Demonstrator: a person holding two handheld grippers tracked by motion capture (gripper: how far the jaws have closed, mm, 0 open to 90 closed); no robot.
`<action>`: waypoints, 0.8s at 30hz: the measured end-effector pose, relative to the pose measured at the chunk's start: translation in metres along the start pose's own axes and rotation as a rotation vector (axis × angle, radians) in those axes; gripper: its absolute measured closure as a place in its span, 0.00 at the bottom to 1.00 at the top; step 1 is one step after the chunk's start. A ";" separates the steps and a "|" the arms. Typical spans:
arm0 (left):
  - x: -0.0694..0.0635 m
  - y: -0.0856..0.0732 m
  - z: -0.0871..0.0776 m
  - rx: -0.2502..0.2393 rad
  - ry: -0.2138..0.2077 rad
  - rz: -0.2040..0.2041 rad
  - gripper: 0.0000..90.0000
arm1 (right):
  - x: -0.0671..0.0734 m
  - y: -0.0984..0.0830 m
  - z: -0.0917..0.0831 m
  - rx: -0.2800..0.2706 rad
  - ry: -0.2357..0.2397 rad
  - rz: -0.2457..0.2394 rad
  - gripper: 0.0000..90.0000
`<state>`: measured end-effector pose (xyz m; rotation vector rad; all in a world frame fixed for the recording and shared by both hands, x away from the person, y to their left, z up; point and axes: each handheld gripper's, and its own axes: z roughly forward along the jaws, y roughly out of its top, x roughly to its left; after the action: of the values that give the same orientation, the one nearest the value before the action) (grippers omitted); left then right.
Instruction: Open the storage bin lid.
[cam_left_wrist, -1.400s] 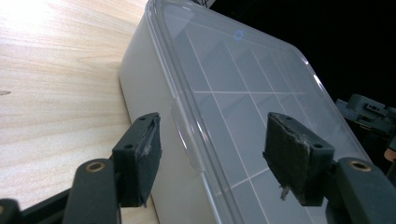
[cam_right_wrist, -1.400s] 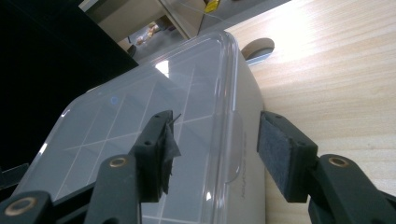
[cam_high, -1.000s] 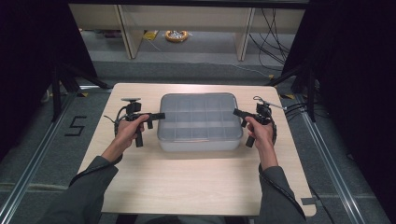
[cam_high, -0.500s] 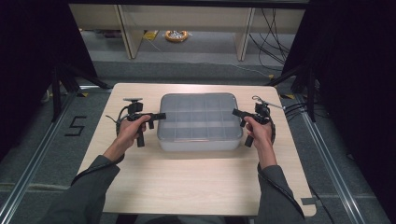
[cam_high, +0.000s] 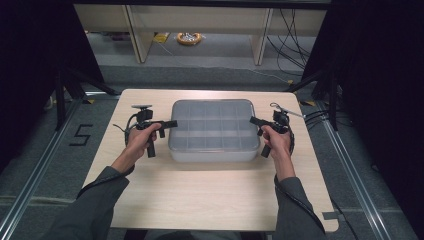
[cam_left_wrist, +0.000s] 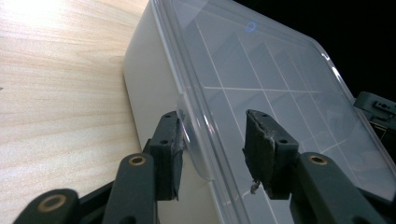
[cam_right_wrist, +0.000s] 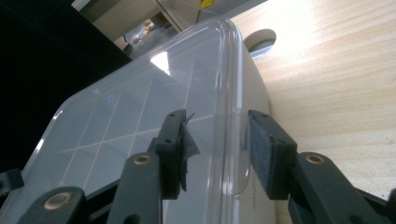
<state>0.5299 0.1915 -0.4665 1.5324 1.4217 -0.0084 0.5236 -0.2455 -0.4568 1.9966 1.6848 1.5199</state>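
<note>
A: What is sitting on the wooden table (cam_high: 210, 195) right now?

B: A pale compartment box (cam_high: 214, 131) with a clear lid (cam_left_wrist: 280, 93) is resting near the middle of the table, a little toward the far edge. White dividers are showing through the lid as a grid.

A: And where are the grippers standing?

B: The left gripper (cam_high: 161, 126) is reaching in at the box's left side, and the right gripper (cam_high: 256, 121) is reaching in at its right side. The person's left hand (cam_high: 138, 141) and right hand (cam_high: 276, 142) are gripping the handles, with dark sleeves coming in from the near edge.

A: Are the jaws clamping anything?

B: No, both pairs are standing apart. In the left gripper view the left gripper (cam_left_wrist: 212, 140) is straddling the lid's rim, where a small clear tab (cam_left_wrist: 194, 151) is sticking out; one pad is lying just beside that tab, the other is hanging above the lid. In the right gripper view the right gripper (cam_right_wrist: 217, 144) is straddling the opposite rim the same way, around another clear tab (cam_right_wrist: 236, 163), with a gap showing on both sides.
</note>
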 end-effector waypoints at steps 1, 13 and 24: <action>0.000 0.000 -0.001 -0.003 0.000 0.006 0.63 | 0.000 0.001 0.000 -0.010 0.005 -0.008 0.68; -0.008 0.003 -0.010 -0.039 0.004 -0.017 0.65 | 0.010 0.005 -0.013 -0.064 0.015 -0.024 0.75; -0.023 0.009 -0.033 -0.077 -0.042 0.025 0.70 | 0.021 0.009 -0.031 -0.103 0.053 -0.020 0.75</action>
<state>0.5100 0.1971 -0.4303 1.4788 1.3540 0.0288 0.5049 -0.2470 -0.4237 1.8994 1.6055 1.6306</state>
